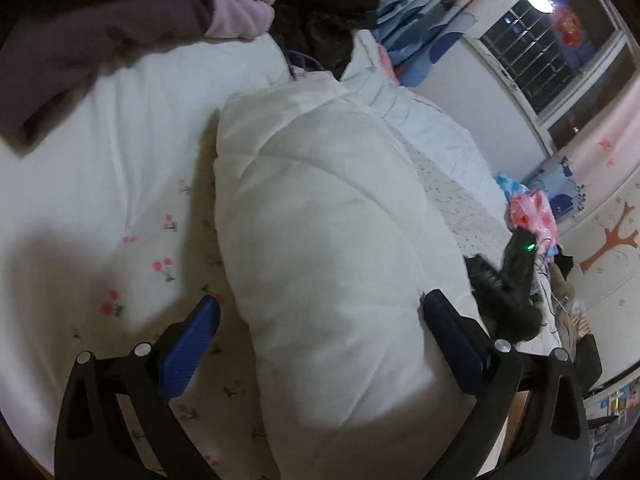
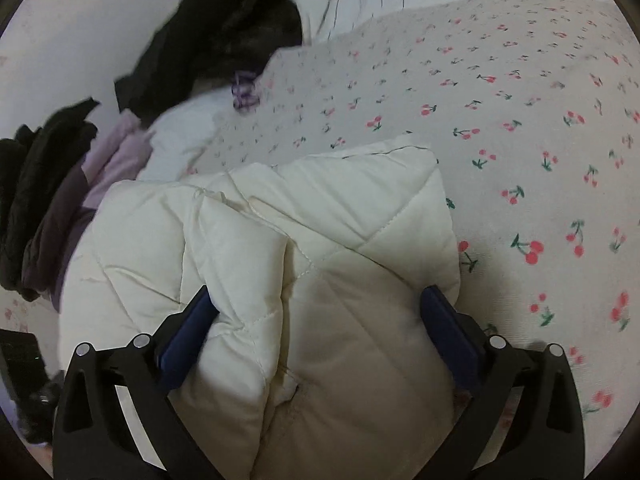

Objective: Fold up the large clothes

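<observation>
A cream quilted jacket (image 1: 320, 208) lies folded into a thick bundle on the cherry-print bed sheet (image 1: 132, 240). My left gripper (image 1: 320, 334) stands wide open astride its near end; the left blue pad (image 1: 192, 344) is clear of the fabric and the right pad (image 1: 452, 336) rests against its edge. In the right wrist view the same jacket (image 2: 328, 240) fills the gap of my right gripper (image 2: 318, 328), whose jaws also stand wide, with folds brushing both fingers (image 2: 188, 332). The other gripper's black housing (image 1: 516, 276), with a green light, shows at the jacket's right side.
Dark purple (image 1: 80, 40), lilac (image 1: 244, 4) and black (image 1: 320, 4) garments lie heaped at the bed's far side, seen again as a black heap (image 2: 224, 40) and a pile (image 2: 40, 184). A pale duvet (image 1: 432, 128), a pink bag (image 1: 532, 212) and a window (image 1: 552, 40) lie right.
</observation>
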Demonstrator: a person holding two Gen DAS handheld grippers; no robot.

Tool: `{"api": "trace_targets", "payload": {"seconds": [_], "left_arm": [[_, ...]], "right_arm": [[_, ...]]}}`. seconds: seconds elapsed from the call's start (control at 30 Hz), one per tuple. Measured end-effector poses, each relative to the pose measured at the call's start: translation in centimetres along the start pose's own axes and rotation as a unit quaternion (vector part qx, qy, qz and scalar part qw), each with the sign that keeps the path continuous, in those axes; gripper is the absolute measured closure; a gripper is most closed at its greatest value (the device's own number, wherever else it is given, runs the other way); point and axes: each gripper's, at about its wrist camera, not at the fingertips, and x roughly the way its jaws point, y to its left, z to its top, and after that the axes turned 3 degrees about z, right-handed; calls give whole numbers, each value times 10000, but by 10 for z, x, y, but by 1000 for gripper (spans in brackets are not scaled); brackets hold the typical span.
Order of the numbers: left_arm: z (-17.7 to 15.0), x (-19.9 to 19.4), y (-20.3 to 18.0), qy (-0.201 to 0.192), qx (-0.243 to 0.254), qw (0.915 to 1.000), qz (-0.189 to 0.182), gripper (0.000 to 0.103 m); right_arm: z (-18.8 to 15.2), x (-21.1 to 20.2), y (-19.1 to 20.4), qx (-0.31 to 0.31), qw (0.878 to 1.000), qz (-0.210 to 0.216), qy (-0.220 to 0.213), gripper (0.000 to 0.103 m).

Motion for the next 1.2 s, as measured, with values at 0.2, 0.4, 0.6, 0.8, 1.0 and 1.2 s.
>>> {"api": "trace_targets", "payload": {"seconds": [0.2, 0.4, 0.6, 0.8, 1.0, 1.2], "left_arm": [[-11, -71, -29, -1666, 731, 9832, 161, 6], [-16, 2, -8, 123, 217, 9995, 167, 5], [-21, -8, -23, -199, 642, 9963, 537, 5], [-25, -10, -45, -645, 1380, 9821, 1105, 5], [-35, -20, -50, -834, 1877, 9694, 1345, 5], [-34, -25, -48, -945, 1981, 9637, 1524, 5]], "right_arm": [[-66, -58, 25, -643, 9936, -580, -727, 7], [-74, -40, 9, -529, 9958, -747, 32, 7], [-17, -93, 50, -1024, 9894, -544, -874, 7], [20, 12, -1, -420, 9986, -273, -177, 6], [0, 7, -13, -192, 9984, -54, -528, 6], [3, -38, 10, -226, 9995, 108, -212, 7]]}}
